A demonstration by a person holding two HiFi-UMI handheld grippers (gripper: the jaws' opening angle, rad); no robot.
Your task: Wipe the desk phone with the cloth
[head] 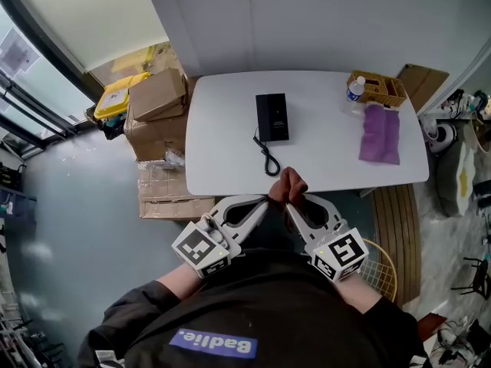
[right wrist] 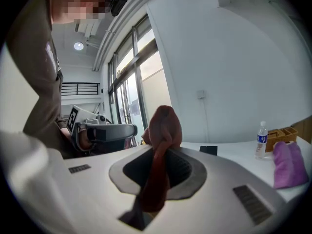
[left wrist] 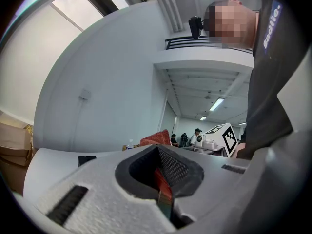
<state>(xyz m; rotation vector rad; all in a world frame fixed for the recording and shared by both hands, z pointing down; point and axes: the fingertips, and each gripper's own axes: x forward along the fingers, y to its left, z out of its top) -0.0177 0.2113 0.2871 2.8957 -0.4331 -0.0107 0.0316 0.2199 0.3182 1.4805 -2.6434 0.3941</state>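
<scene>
Prep stage, wipe not started yet imo. Left gripper (head: 270,199) and right gripper (head: 291,204) tip to tip, both clamped on same rust-red cloth (head: 290,184), bunched up between them, hovering off near edge of table (head: 222,159).

Desk phone (head: 272,116) straight ahead of both grippers, well apart. Long axis runs directly away from them, cord (head: 268,158) trailing back from near end.

Next: carry cloth forward and down onto phone top. Purple cloth (head: 380,133) sits ahead-right, untouched.
</scene>
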